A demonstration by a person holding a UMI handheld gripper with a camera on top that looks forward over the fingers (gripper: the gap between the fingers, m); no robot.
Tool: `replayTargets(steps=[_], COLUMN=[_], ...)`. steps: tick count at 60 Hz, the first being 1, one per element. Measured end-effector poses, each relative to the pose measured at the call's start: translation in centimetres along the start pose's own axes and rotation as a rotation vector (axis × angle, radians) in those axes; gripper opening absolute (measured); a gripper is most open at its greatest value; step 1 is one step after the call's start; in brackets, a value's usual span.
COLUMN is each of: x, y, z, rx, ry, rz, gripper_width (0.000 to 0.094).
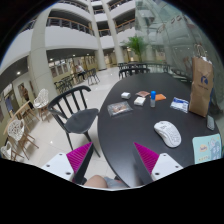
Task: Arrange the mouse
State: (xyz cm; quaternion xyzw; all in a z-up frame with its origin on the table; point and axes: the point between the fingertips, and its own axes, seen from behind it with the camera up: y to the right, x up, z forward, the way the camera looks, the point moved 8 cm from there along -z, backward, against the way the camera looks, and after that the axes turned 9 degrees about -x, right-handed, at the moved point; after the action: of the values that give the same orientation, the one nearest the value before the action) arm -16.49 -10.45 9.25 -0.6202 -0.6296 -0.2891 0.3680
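My hand-held gripper [112, 160] hangs above the near edge of the desk [135, 125] with its fingers spread wide and nothing between them; the left magenta pad [77, 158] and the right magenta pad [148, 156] stand well apart, and in the gap I see only the dark desk edge and a bit of pale floor [45, 135] below it. The mouse [167, 133], white and oval, lies flat on the round black desk beyond my right finger, ahead of it and off to the right, clearly apart from both pads and not touched by either. Just past the mouse, farther right, a tall brown paper bag [202, 85] stands upright on the desk, and a light blue card [206, 148] lies flat near the desk's edge on the right, beside the mouse on its near side. Farther across the desk I make out a small blue box [179, 103], a little blue upright object [153, 99] that I cannot identify, a flat item with an orange part [141, 96], and a grey booklet [119, 107] lying flat to the left of these. A black chair [72, 108] stands at the desk's left side, beyond my left finger. Pale chairs [18, 128] stand on the floor farther left, and a multi-storey atrium with balconies [65, 22] rises behind everything.
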Motion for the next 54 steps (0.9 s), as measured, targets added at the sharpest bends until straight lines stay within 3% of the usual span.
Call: replayTargets(steps=[13, 27, 35, 42, 46, 50, 54], x=[-0.5, -1.1, -1.3, 0.7, 1.8, 2.6, 3.0], y=[4.7, 14.1, 17.0, 18.2, 18.8, 19.3, 19.6], z=[0.5, 3.1, 6.1, 8.7, 10.3, 11.7, 12.2], rx=[-0.087, -0.287, -0.320, -0.306, -0.306, -0.313, -0.335], ry=[-0.004, -0.042, -0.095, -0.085, -0.081, -0.072, -0.058], rz=[-0.014, -0.011, -0.034, -0.022, -0.017, -0.016, -0.027], gripper_width=[0.0833, 0.0834, 0.0831, 0.0819, 0.0768, 0.0586, 0.0495])
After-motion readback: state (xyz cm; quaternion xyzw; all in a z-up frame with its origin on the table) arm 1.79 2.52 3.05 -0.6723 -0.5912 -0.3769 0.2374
